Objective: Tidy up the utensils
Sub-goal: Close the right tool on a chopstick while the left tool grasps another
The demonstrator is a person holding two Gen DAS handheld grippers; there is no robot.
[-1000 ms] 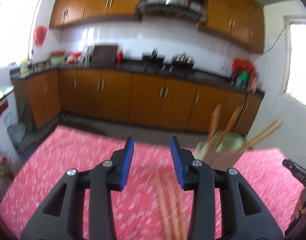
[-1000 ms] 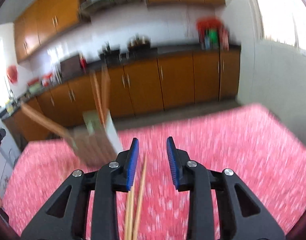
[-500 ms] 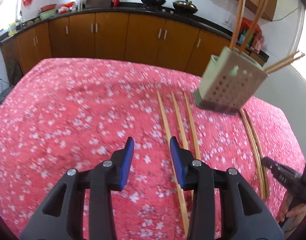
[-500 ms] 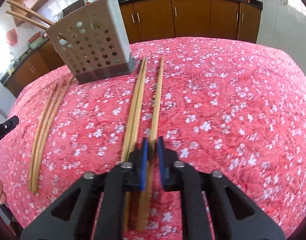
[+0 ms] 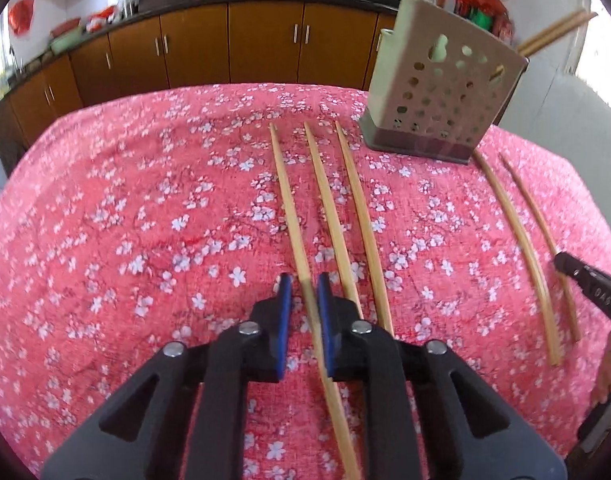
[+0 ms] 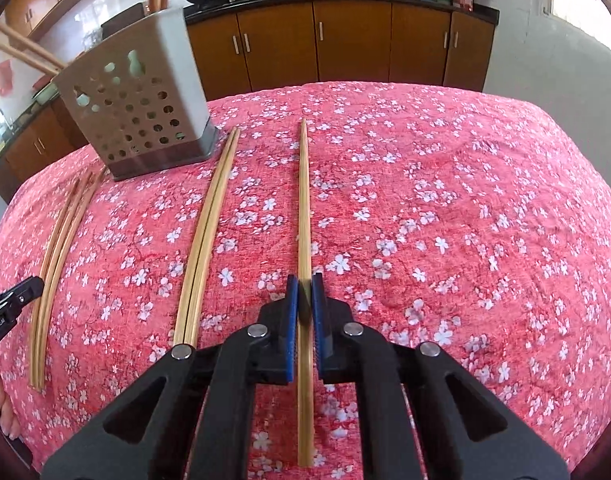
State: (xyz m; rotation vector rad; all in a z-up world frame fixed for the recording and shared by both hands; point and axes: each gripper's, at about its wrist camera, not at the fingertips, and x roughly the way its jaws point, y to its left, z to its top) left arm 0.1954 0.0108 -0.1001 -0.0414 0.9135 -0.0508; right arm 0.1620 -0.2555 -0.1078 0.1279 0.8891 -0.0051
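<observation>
Bamboo chopsticks lie lengthwise on a red floral tablecloth. My left gripper [image 5: 304, 286] straddles the leftmost chopstick [image 5: 293, 216] of three; its jaws are narrow but a small gap shows on each side. Two more chopsticks [image 5: 355, 208] lie just to its right. My right gripper [image 6: 304, 286] is shut on a single chopstick [image 6: 304, 200] that lies flat on the cloth. A perforated grey utensil holder [image 5: 435, 92] with chopsticks standing in it sits at the far side; it also shows in the right wrist view [image 6: 141, 112].
A pair of chopsticks [image 6: 207, 232] lies left of my right gripper, and another bundle [image 6: 57, 248] further left. Two chopsticks [image 5: 517, 240] lie right of the holder. The table's far edge [image 6: 365, 84] drops toward kitchen cabinets [image 6: 345, 40].
Both grippers came down from facing the room to the table. The left jaws narrowed around the leftmost chopstick. The right jaws closed on the single chopstick, which now lies apart from the pair.
</observation>
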